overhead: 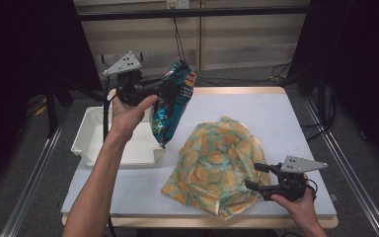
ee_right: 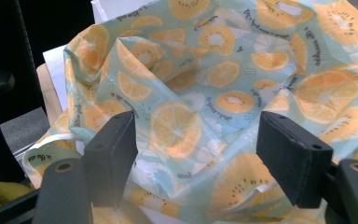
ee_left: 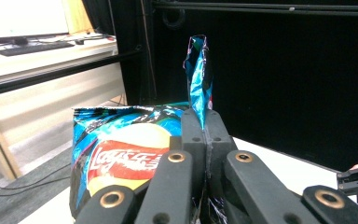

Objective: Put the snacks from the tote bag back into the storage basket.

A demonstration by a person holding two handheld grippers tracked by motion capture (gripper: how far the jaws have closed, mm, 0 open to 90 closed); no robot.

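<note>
A white plastic bin (overhead: 94,140) sits left of a crumpled orange-slice-print cloth bag (overhead: 217,163) – the right gripper (overhead: 257,176) gapes beside it – while the left gripper (overhead: 164,88), clamped, lifts a blue crisp packet (overhead: 170,106) above the table

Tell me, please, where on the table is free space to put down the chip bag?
The far right of the table, beyond the fruit-print bag, is bare. A bare strip also lies at the near left, below the white bin. The middle is crowded: the chip bag hangs from the left gripper between the bin and the fruit-print bag.
</note>
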